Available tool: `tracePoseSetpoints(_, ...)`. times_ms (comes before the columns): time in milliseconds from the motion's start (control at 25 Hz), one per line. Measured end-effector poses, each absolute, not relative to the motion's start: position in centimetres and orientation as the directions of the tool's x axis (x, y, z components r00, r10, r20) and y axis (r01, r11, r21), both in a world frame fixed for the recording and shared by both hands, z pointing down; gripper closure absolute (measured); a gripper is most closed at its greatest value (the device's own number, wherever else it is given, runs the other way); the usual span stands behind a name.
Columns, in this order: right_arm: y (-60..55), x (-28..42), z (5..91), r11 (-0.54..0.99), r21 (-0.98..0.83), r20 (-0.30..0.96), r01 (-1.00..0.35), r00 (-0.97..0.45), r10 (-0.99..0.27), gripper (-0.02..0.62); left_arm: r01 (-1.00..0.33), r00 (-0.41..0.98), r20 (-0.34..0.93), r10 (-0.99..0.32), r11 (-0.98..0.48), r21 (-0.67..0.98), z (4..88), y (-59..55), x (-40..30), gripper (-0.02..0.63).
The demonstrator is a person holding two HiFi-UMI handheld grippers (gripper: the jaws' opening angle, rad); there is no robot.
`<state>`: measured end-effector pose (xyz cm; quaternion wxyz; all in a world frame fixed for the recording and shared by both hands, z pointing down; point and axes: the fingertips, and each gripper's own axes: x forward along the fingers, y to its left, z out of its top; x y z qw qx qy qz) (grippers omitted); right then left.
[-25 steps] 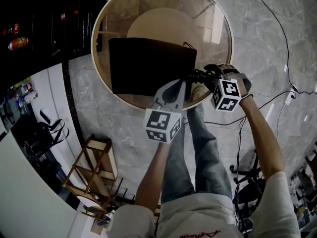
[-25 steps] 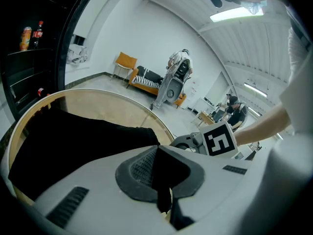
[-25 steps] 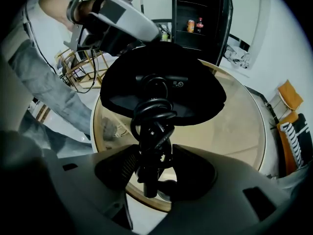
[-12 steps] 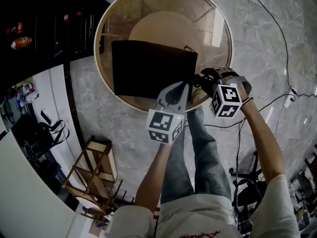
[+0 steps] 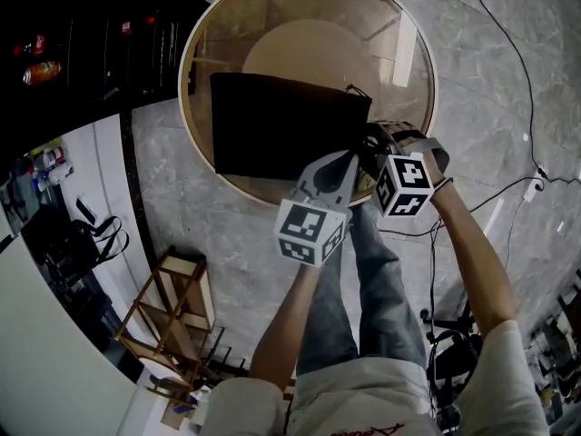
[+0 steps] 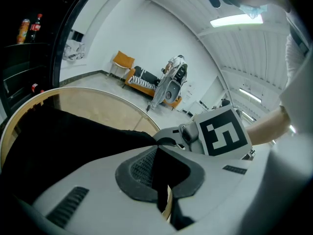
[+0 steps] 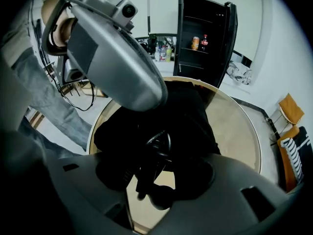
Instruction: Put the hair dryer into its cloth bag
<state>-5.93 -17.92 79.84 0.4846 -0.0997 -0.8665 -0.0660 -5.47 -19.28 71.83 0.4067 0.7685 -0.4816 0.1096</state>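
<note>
A black cloth bag (image 5: 281, 125) lies flat on the round glass table (image 5: 193, 143). My left gripper (image 5: 349, 164) is shut on the bag's near right corner; in the left gripper view the pads (image 6: 137, 168) pinch black cloth (image 6: 73, 146). Right beside it, my right gripper (image 5: 374, 145) is shut on the black hair dryer (image 5: 370, 136) at the bag's mouth. In the right gripper view the dryer's dark body and looped cord (image 7: 157, 151) sit between the jaws of that gripper (image 7: 154, 175), just in front of the bag (image 7: 188, 116). Most of the dryer is hidden.
A black cabinet with drink bottles (image 5: 82, 44) stands left of the table. A wooden rack (image 5: 172, 312) is on the floor at the lower left. Cables (image 5: 508, 80) run over the marble floor on the right. The person's legs (image 5: 363, 280) are below the table's near edge.
My right gripper has moved left toward the bag's mouth with the dryer, and less of the coiled cord shows. The left gripper keeps its hold on the bag's corner.
</note>
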Motion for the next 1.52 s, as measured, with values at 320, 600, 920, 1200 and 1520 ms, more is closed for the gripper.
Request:
tracePoseSetpoints(320, -18.2, -8.8, 80.1, 0.972, 0.023, 0.815, 0.236, -0.568, 0.119, 0.376, -0.81, 0.537, 0.53, -0.656, -0.226, 0.541, 71.1, -20.1, -6.2, 0.577)
tracePoseSetpoints(600, -17.9, -11.0, 81.0, 0.97, 0.006, 0.782, 0.244, -0.605, 0.147, 0.374, -0.789, 0.553, 0.512, -0.657, -0.215, 0.576, 71.5, -20.3, -6.6, 0.577)
tracePoseSetpoints(920, -17.4, -11.5, 83.0, 0.975, -0.018, 0.766, 0.223, -0.623, 0.156, 0.373, -0.774, 0.565, 0.509, -0.65, -0.204, 0.599, 72.3, -19.9, -7.1, 0.577)
tracePoseSetpoints(1200, -16.9, -12.0, 83.1, 0.981, -0.036, 0.744, 0.191, -0.65, 0.154, 0.359, -0.77, 0.573, 0.51, -0.642, -0.208, 0.603, 72.7, -19.4, -7.1, 0.577)
tracePoseSetpoints(1520, -17.8, -10.2, 81.3, 0.991, -0.037, 0.727, 0.128, -0.677, 0.115, 0.285, -0.781, 0.566, 0.502, -0.654, -0.231, 0.58, 72.4, -19.2, -6.9, 0.575)
